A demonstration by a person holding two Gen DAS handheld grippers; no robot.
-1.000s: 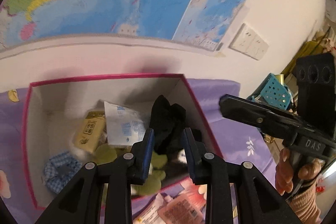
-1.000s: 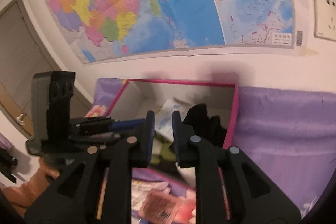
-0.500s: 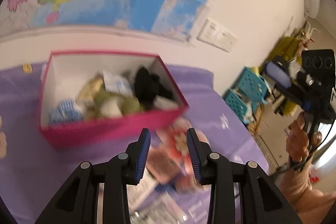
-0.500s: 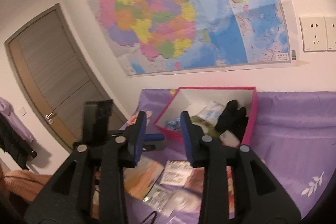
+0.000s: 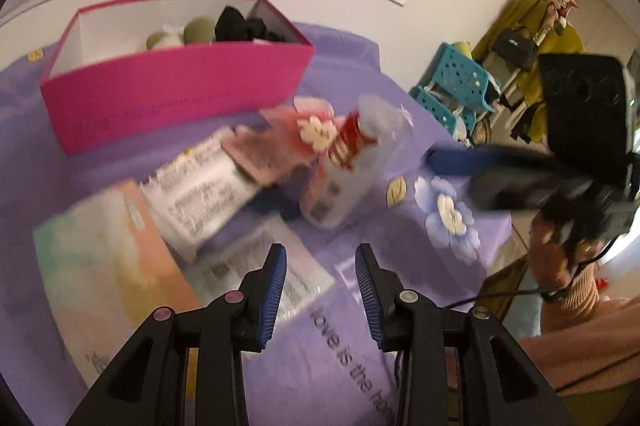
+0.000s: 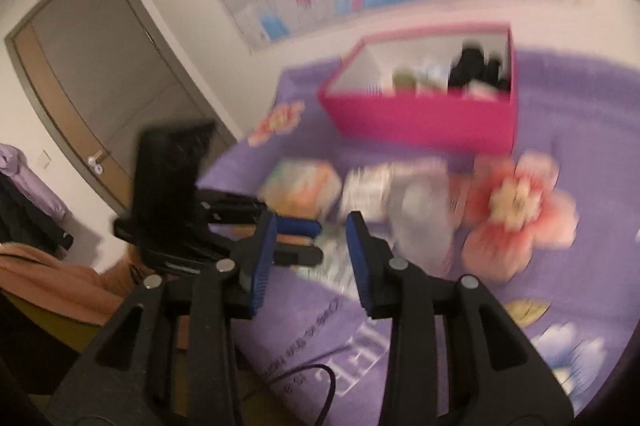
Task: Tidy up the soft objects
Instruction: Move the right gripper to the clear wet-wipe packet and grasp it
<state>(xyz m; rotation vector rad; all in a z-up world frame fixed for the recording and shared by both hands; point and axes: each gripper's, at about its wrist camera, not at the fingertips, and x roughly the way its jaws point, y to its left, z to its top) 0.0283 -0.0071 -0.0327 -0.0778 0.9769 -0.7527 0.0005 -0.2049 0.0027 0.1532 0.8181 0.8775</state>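
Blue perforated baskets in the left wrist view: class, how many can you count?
2. One basket right of the purple bedsheet, the other basket below-left; more may be hidden.

Your left gripper [image 5: 321, 272] points downward, its jaws just opened and parted on nothing. Your right gripper [image 6: 311, 240] does likewise, empty, your right hand [image 5: 556, 250] wrapped around its handle.

Both grippers, left gripper [image 5: 321, 290] and right gripper [image 6: 310, 258], are pulling back from the pink box [image 5: 176, 82], seemingly empty, jaws having just been opening.
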